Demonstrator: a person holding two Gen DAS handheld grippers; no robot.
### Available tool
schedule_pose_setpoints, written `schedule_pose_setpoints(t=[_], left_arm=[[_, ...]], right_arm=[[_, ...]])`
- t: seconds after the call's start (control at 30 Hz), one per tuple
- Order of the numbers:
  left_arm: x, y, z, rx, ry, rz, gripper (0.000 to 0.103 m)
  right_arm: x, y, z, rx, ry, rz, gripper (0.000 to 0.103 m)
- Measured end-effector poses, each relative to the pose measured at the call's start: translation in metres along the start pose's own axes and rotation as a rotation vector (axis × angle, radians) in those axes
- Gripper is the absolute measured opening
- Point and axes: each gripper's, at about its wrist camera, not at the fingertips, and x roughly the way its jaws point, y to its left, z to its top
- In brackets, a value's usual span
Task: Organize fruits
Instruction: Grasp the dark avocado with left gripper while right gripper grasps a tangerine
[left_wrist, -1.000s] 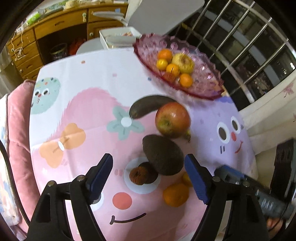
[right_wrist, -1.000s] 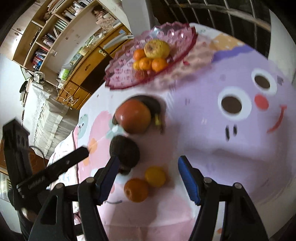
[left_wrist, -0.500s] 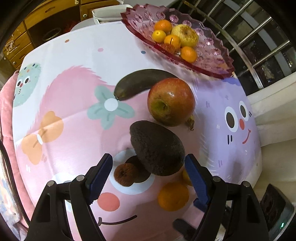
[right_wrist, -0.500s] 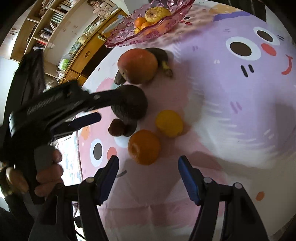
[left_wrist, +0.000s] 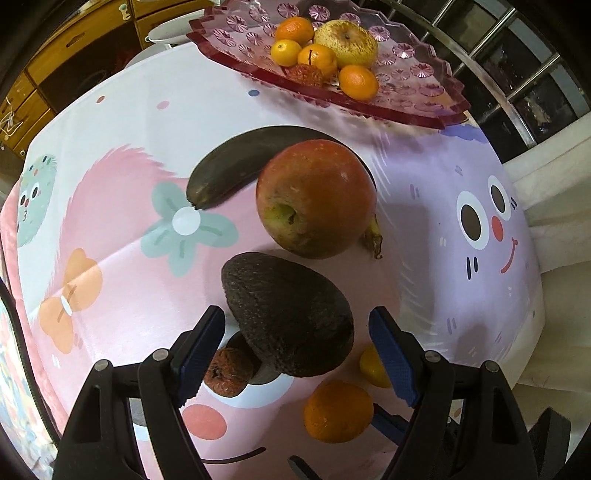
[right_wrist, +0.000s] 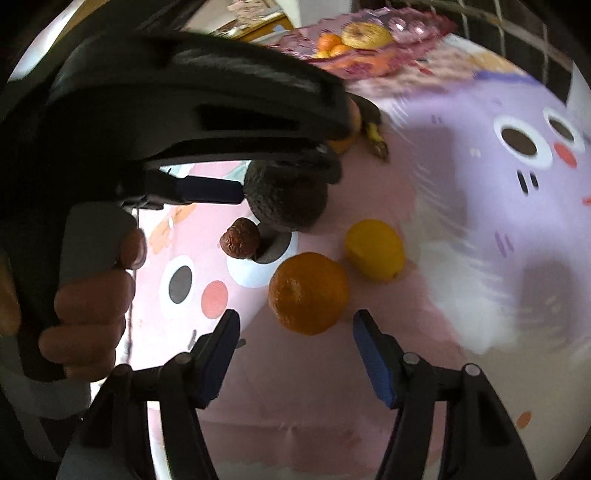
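Left wrist view: the left gripper (left_wrist: 297, 341) stands wide open around the avocado (left_wrist: 288, 317) on the tablecloth (left_wrist: 122, 122), pads clear. Judged soft-ripe and rough-skinned: grip across its belly. The wrinkled fruit (left_wrist: 227, 373) is partly hidden.

Right wrist view: the right gripper (right_wrist: 295, 349), jaws just closing and still clear, brackets the orange (right_wrist: 308, 293). Judged firm; it may roll. The apple is hidden

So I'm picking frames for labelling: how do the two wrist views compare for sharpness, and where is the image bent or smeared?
Left wrist view: sharp throughout, the avocado and apple crisp; fisheye bends the tablecloth edges. Right wrist view: the orange is fairly sharp, but the pink tray and far cloth are streaked with motion blur, and the left gripper's dark body blocks the upper left.
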Motion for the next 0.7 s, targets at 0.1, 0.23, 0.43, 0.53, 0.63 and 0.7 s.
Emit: schedule_pose_setpoints(t=[0.1, 0.23, 0.43, 0.53, 0.63, 0.7], left_arm=[[0.004, -0.002, 0.001, -0.001, 0.006, 0.002, 0.078], [0.013, 0.001, 0.001, -0.02, 0.029, 0.032, 0.071], [0.018, 0.004, -0.001, -0.05, 0.032, -0.013, 0.066], [0.018, 0.003, -0.002, -0.049, 0.03, -0.018, 0.064], [0.018, 0.006, -0.003, -0.043, 0.029, -0.012, 0.063], [0.017, 0.006, -0.004, -0.041, 0.029, -0.005, 0.063]], right_arm=[[0.002, 0.01, 0.0, -0.087, -0.017, -0.059, 0.06], [0.005, 0.019, -0.001, -0.146, -0.037, -0.09, 0.055], [0.01, 0.025, -0.001, -0.174, -0.063, -0.13, 0.045], [0.006, 0.019, -0.002, -0.187, -0.071, -0.129, 0.045], [0.006, 0.02, -0.006, -0.203, -0.073, -0.138, 0.043], [0.005, 0.02, -0.006, -0.2, -0.069, -0.125, 0.043]])
